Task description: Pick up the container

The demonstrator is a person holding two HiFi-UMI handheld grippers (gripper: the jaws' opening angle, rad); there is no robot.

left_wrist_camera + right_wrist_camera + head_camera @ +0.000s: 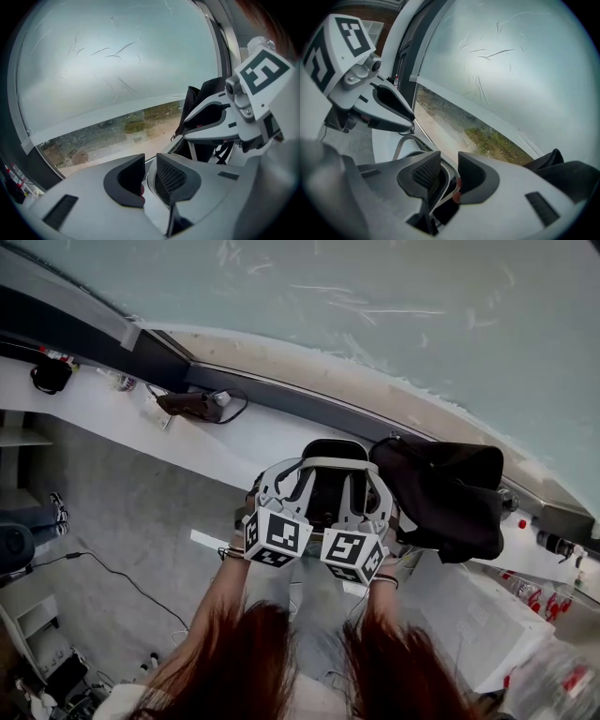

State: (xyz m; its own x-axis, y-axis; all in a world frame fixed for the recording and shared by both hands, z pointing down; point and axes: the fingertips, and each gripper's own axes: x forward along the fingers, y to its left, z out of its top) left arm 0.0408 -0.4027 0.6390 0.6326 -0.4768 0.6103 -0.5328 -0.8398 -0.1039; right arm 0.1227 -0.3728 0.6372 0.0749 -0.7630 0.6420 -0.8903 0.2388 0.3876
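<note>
No legible text; view perhaps too coarse.

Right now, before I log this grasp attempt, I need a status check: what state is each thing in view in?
left gripper: open, fingers apart, container rim between them.
right gripper: open, fingers apart, container rim between them.
container: on the window ledge, top open, not gripped.
black bag: slumped on the ledge, right of the container.
</note>
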